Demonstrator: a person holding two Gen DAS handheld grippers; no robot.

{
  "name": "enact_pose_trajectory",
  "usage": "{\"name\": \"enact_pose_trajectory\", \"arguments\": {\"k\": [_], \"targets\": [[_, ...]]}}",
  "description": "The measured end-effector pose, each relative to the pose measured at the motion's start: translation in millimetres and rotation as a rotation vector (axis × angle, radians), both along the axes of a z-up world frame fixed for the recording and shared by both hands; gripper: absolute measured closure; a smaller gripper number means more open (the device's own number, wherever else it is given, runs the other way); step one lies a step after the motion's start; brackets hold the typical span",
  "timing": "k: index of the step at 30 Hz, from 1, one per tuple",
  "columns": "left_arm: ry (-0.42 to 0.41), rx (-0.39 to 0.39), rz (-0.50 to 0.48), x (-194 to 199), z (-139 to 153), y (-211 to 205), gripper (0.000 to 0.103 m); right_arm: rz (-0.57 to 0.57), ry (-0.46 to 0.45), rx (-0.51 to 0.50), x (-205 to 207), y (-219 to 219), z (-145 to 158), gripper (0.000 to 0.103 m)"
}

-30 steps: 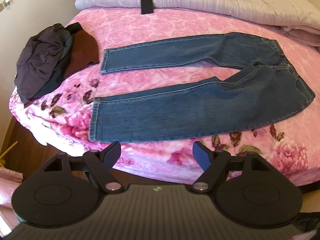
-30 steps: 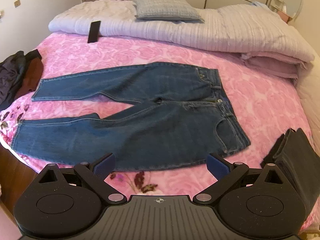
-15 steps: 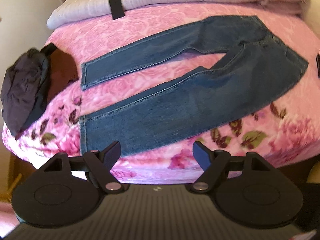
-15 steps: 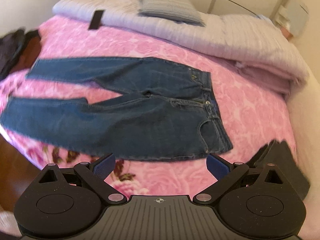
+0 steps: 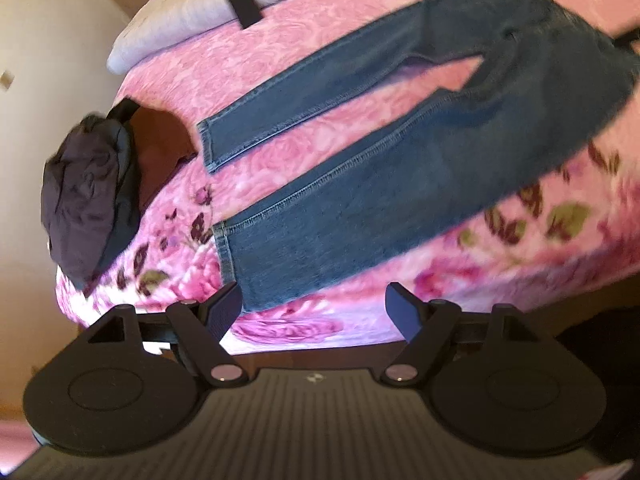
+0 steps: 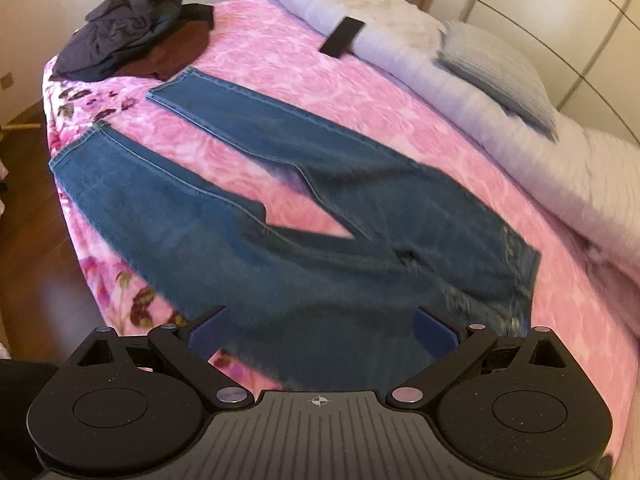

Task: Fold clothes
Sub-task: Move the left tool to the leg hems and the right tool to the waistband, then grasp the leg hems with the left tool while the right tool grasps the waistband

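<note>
Both grippers have swung in toward the jeans since a second ago — the left gripper (image 5: 314, 304) has dropped and tilted so the cuff of the near leg now sits just ahead of its left finger, and the right gripper (image 6: 320, 330) has closed in low over the seat and waist end, where before it hung back with the whole garment in view. Both stand wide open, with nothing between the fingers. Both views are blurred.

Largest first: the bed (image 6: 280, 52), under its pink floral blanket, fills both views. On it the jeans (image 5: 400, 184) lie flat and unfolded, legs spread in a V, cuffs toward the bed's left edge and waist toward the right. The near leg runs close along the front edge of the mattress.

My reading is that the fold has not begun — the shift puts one gripper at each end of the near leg, which suits lifting that leg over onto the far one.

Behind the jeans lies a pale quilt (image 6: 520, 136) with a grey pillow (image 6: 496, 68) on it. Near the far cuff sits a heap of dark clothes (image 5: 88, 196). A small black rectangular object (image 5: 243, 7) rests at the quilt's edge.

No brand, label or writing can be read on anything.
</note>
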State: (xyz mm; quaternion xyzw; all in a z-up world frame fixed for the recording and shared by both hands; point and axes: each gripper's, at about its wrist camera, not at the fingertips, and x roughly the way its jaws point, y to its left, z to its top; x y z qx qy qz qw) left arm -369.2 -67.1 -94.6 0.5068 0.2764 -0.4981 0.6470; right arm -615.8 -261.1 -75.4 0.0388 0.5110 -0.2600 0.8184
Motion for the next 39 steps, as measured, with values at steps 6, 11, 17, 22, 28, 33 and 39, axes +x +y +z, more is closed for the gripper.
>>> {"name": "enact_pose_trajectory", "arguments": {"k": [6,11,17,22,28,33,39], "targets": [[-0.207,0.078,-0.342,15,-84,11,0.028,-0.001,0.11,-0.075,-4,-8,-31,0.003],[-0.299,0.107,-0.571,34,-161,11,0.033,-0.038,0.195,-0.128,-25,-5,-80,0.003],[-0.334,0.04,-0.684,36,-198,3,0.033,-0.043,0.203,-0.139,-22,5,-132,0.003],[-0.367,0.021,-0.669,49,-199,-7,0.031,-0.051,0.185,-0.161,-10,12,-158,0.003],[-0.444,0.025,-0.632,67,-206,-14,0.03,0.071,0.292,-0.252,-25,7,-159,0.003],[-0.465,0.039,-0.616,50,-211,-11,0.057,0.162,0.475,-0.372,-92,-24,-186,0.003],[-0.479,0.051,-0.436,42,-218,-29,0.061,0.349,0.639,-0.534,-181,-61,-238,0.003]]}}
